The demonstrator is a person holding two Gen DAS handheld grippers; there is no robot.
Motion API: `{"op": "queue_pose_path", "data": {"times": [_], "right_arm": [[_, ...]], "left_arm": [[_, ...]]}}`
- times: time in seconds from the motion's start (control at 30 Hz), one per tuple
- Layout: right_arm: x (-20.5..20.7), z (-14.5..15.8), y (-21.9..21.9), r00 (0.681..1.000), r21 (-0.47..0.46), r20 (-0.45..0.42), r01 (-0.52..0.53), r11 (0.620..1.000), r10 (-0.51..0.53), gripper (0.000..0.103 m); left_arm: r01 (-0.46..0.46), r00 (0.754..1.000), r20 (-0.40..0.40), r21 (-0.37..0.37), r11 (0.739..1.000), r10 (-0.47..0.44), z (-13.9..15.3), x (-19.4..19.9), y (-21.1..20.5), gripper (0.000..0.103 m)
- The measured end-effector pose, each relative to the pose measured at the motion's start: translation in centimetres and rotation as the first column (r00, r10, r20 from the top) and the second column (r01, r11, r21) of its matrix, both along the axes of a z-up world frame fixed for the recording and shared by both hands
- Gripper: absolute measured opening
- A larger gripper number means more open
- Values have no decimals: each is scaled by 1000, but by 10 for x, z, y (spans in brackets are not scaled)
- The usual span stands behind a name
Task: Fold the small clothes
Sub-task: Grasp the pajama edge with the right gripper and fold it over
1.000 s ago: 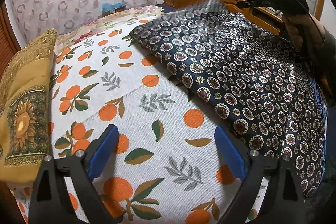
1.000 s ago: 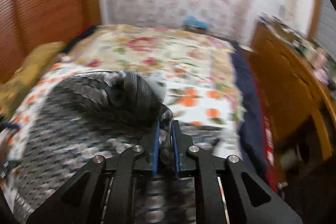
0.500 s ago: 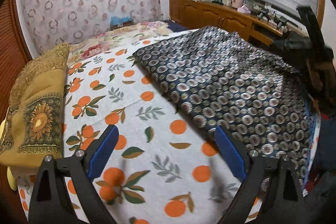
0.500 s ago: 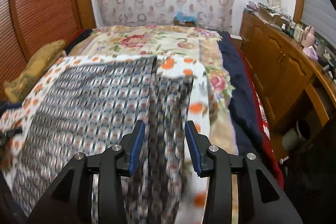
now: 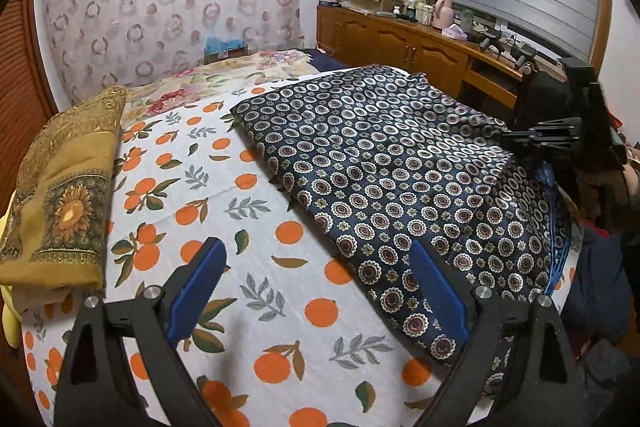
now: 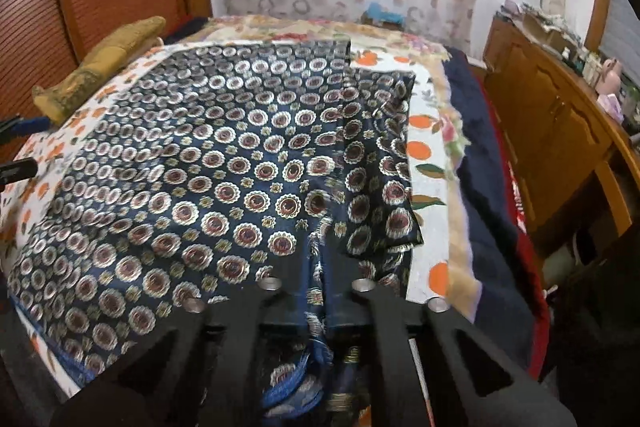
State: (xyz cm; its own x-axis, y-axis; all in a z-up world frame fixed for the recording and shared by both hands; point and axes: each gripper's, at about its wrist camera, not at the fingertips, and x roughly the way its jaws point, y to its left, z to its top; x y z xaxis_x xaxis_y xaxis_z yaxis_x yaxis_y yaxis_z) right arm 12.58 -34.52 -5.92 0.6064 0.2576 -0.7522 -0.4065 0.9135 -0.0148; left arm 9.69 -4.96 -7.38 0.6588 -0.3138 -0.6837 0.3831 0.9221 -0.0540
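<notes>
The garment (image 5: 392, 163) lies flat on the orange-print sheet (image 5: 224, 227), its long axis running from the near edge of the bed toward the far wall. The right gripper (image 6: 318, 291) is clamped on its near hem. The left gripper (image 5: 316, 291) hovers wide apart and empty, just left of the garment.

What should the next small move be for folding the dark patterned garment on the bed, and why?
Probably bring the left tongs to the patterned garment's near edge and close on it. They hover open over the orange-print sheet, holding nothing, while the right tongs are shut on the garment's opposite edge; a fold likely needs both edges held.
</notes>
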Motion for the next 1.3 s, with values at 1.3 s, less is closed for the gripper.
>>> {"op": "queue_pose_path", "data": {"times": [1.3], "right_arm": [[191, 8, 31, 991, 123, -106, 93, 988, -80, 41]], "left_arm": [[-34, 999, -1, -60, 998, 34, -10, 1, 4, 94]]}}
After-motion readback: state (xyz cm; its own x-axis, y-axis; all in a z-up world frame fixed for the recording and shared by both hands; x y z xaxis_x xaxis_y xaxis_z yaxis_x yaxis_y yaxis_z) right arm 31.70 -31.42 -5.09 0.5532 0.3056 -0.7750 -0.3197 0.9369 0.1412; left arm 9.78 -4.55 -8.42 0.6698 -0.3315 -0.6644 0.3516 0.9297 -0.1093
